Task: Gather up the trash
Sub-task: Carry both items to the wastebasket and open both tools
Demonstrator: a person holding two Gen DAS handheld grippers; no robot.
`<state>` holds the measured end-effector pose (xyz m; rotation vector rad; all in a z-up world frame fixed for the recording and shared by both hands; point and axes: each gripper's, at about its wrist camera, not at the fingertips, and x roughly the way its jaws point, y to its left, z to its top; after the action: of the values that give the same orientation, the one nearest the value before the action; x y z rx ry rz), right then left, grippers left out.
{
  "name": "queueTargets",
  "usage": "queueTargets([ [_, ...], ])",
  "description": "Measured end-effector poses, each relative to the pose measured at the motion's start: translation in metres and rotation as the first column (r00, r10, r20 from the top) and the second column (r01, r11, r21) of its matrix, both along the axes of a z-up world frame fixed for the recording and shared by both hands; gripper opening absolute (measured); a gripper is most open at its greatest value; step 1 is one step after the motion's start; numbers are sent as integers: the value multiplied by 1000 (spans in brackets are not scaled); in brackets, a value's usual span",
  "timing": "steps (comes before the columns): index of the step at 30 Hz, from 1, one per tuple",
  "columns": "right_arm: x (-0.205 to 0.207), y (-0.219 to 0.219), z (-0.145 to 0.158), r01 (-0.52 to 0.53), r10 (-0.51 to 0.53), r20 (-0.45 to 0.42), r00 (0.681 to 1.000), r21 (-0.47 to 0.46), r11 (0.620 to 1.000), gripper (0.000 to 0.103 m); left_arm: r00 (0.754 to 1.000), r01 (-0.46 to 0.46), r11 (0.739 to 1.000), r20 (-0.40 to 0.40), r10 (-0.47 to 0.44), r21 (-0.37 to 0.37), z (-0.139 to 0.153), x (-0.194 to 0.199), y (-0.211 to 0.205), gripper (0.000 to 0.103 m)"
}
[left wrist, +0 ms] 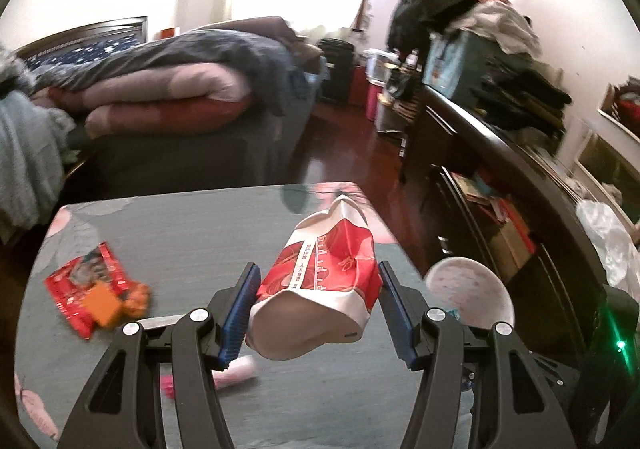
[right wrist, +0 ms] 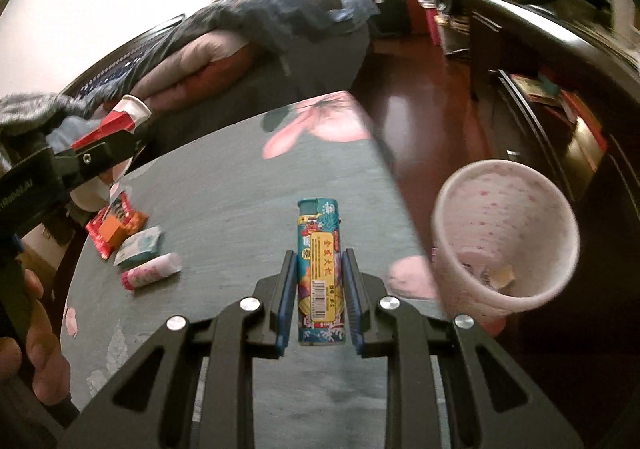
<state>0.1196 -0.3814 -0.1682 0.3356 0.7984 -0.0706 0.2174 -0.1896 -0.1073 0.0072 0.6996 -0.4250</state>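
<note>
My left gripper (left wrist: 316, 289) is shut on a squashed red-and-white paper cup (left wrist: 320, 281), held above the grey table (left wrist: 180, 233); the same cup (right wrist: 124, 115) shows at the left of the right wrist view. My right gripper (right wrist: 318, 277) is shut on a teal patterned lighter (right wrist: 320, 273) with a yellow label, upright between the blue pads. A pink-dotted trash bin (right wrist: 508, 233) stands off the table's right edge with scraps inside; its rim (left wrist: 468, 289) also shows in the left wrist view. A red snack wrapper (left wrist: 84, 289) with an orange piece lies at the table's left.
A small pink tube (right wrist: 152, 271) and a pale blue packet (right wrist: 140, 245) lie left of centre on the table. Beyond are a bed with heaped quilts (left wrist: 172, 89), a dark dresser (left wrist: 500, 153) piled with clothes on the right, and red wood floor (left wrist: 352, 145) between them. A hand (right wrist: 28, 329) shows at lower left.
</note>
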Motion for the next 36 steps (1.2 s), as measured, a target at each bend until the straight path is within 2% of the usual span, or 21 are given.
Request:
queueTargets([
  [10, -29, -76, -8, 147, -147, 20, 989, 24, 989, 24, 989, 147, 989, -4, -147, 18, -6, -8, -81, 59],
  [19, -38, -147, -36, 282, -282, -9, 959, 44, 958, 24, 954, 297, 955, -47, -295, 18, -27, -4, -169, 59],
  [26, -37, -187, -58, 333, -332, -20, 943, 69, 940, 24, 929, 358, 934, -111, -354, 22, -51, 8, -231, 59],
  [32, -24, -203, -72, 341, -341, -14, 940, 85, 936, 26, 924, 360, 933, -148, -352, 30, -67, 20, -259, 60],
  [34, -18, -207, -77, 339, -340, -8, 940, 83, 937, 27, 923, 355, 935, -166, -346, 21, -71, 26, -266, 70],
  [35, -15, -207, -79, 340, -340, -11, 940, 85, 937, 32, 926, 348, 937, -165, -341, 18, -70, 28, -266, 79],
  [36, -12, -208, -82, 340, -340, -13, 940, 88, 936, 35, 931, 336, 942, -157, -330, 12, -69, 30, -266, 82],
])
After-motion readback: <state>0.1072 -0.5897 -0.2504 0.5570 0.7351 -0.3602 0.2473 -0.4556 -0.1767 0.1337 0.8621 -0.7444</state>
